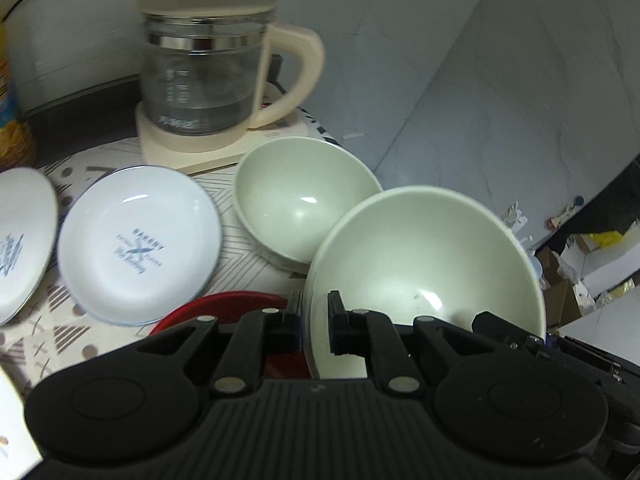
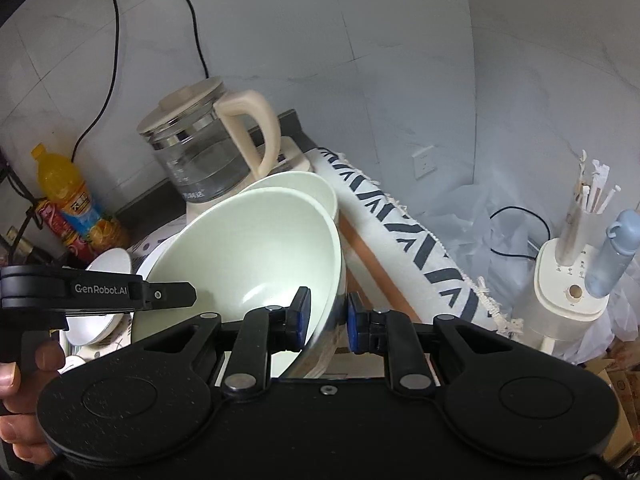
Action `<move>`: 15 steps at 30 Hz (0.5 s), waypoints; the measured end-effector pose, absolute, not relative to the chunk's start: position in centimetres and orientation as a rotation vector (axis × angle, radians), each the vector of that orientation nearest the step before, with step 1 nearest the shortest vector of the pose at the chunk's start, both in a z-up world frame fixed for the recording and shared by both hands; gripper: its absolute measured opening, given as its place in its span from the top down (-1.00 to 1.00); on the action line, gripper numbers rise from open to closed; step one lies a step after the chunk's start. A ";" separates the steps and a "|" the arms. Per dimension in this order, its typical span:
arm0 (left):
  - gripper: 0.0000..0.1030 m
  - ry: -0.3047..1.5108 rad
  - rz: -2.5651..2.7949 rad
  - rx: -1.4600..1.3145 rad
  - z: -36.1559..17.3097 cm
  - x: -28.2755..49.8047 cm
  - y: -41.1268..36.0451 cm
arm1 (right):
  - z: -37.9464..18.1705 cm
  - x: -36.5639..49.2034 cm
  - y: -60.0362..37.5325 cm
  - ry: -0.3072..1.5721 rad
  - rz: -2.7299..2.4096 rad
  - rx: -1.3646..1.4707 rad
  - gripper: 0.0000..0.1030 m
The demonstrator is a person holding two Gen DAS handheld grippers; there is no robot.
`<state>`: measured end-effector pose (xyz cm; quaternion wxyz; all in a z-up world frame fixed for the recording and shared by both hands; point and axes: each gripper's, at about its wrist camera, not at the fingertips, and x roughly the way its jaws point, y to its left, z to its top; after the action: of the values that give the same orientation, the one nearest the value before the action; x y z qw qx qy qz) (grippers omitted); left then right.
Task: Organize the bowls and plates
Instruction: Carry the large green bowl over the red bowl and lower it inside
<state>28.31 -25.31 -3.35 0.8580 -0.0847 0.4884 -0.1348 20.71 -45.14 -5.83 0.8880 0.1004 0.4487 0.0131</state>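
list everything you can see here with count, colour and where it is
green bowls: 2, pale green, one gripped by both grippers, one on the cloth by the kettle
white plates: 2, white with blue print, left on the cloth
red plate: 1, red, under the left gripper
kettle: 1, glass and cream, at the back
bottle: 1, orange, by the wall
left gripper: black, shut on the held bowl's rim
right gripper: black, blue pads, shut on its rim

My matt black plastic left claw (image 1: 314, 322) is gripping a smooth, softly glossy green bowl (image 1: 424, 264); the white plates (image 1: 140, 244) are gleaming like glazed ceramic on patterned cloth (image 1: 240, 256).
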 end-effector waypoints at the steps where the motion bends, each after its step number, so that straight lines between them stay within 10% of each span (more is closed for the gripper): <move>1: 0.80 1.027 -0.277 -0.182 -3.3 28.2 -25.0 | -5.8 20.7 -45.0 0.933 0.033 0.205 0.63; 15: 0.79 1.031 -0.183 -0.252 -3.2 25.7 -20.6 | -6.2 21.1 -40.8 0.982 0.175 0.133 0.63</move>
<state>25.67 -20.56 -3.20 0.8585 -0.1201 0.4908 -0.0872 21.11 -40.81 -6.24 0.8760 0.0639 0.4707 0.0837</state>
